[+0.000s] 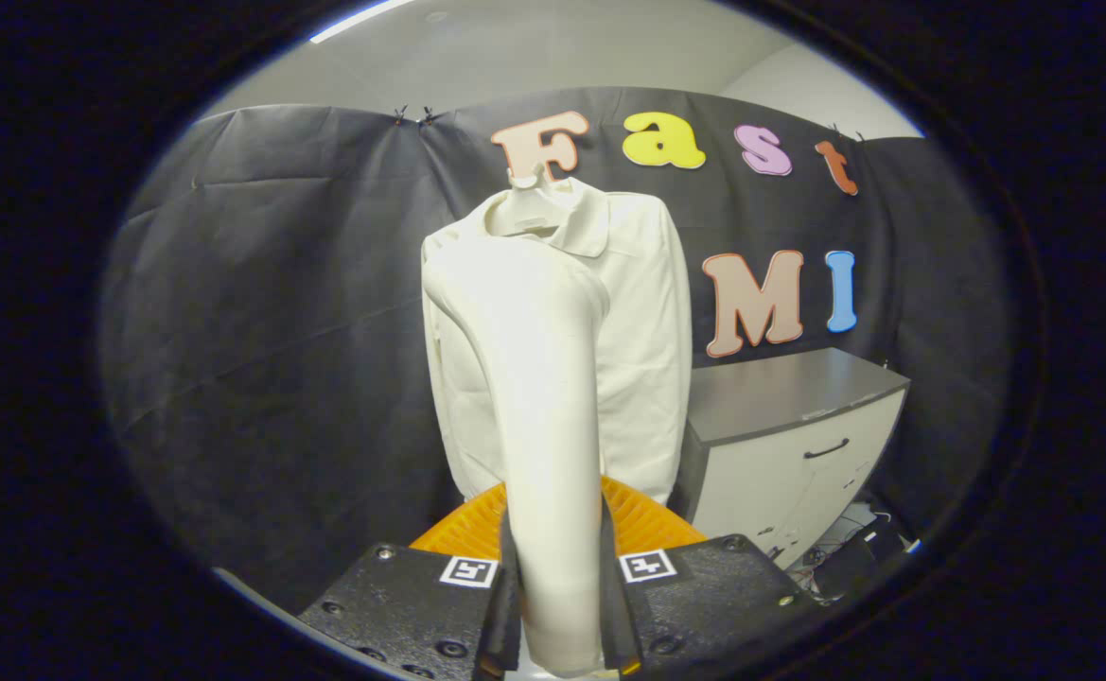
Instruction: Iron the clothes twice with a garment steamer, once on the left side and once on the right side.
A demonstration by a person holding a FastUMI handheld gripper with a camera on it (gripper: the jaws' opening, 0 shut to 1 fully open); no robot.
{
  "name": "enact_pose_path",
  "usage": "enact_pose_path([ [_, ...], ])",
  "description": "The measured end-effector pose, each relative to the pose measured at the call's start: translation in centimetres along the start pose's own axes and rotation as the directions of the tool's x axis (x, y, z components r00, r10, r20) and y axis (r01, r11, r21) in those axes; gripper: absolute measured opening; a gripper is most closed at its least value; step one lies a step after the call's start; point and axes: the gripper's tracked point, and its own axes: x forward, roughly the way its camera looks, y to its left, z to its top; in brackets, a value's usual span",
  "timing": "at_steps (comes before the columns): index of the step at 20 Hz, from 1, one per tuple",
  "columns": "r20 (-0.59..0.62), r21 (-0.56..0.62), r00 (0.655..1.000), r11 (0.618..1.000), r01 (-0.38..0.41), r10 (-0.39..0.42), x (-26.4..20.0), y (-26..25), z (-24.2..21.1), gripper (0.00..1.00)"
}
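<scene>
Cream steamer (553,416) stands upright, head towards the hanging shirt (642,359), clamped in the gripper (560,605).

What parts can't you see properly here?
- Gripper view: the steamer, gripped by the tool, covers the middle of the white shirt.
- The steamer's head faces away, hidden.
- The shirt's hem sits behind the steamer and orange guard.
- Cabinet: base cut off.
</scene>
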Motion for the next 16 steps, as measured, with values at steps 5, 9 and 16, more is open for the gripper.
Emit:
enact_pose_path([
  [5,-0.033,-0.010,0.999,0.999,-0.038,0.037,5.4,3.5,-0.2,0.33],
  [9,-0.043,-0.027,0.998,0.999,-0.048,0.047,10.6,5.2,-0.2,0.33],
  [16,0.019,-0.034,0.999,0.999,-0.041,0.041,20.1,7.6,1.9,0.33],
])
